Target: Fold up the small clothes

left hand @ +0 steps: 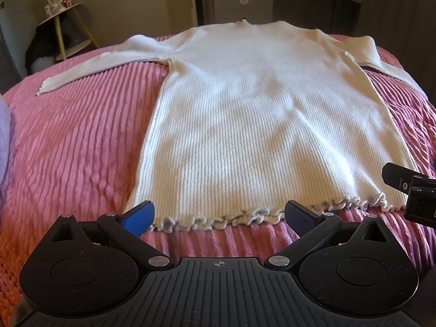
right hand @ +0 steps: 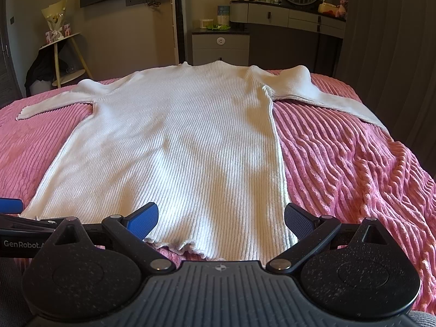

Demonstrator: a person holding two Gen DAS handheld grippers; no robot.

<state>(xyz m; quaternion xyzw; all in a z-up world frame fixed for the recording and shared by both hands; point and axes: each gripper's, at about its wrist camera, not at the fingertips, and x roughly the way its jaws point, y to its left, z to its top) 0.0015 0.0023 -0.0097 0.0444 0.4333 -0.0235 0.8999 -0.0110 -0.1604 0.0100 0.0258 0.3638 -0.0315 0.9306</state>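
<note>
A cream ribbed knit top (left hand: 245,114) lies flat on the pink bedspread (left hand: 76,141), collar away from me, both sleeves spread out to the sides. Its frilled hem (left hand: 218,219) is nearest me. My left gripper (left hand: 219,215) is open and empty, just in front of the hem's left half. My right gripper (right hand: 220,220) is open and empty over the hem's right corner; the top (right hand: 177,150) fills that view. The right gripper's body shows at the right edge of the left wrist view (left hand: 417,193). A left gripper fingertip (right hand: 11,205) shows at the left edge of the right wrist view.
A pink ribbed bedspread (right hand: 354,163) covers the bed. Beyond its far edge stand a small round side table (right hand: 62,54) with a bouquet, a grey cabinet (right hand: 220,46) and a dresser with a mirror (right hand: 299,19).
</note>
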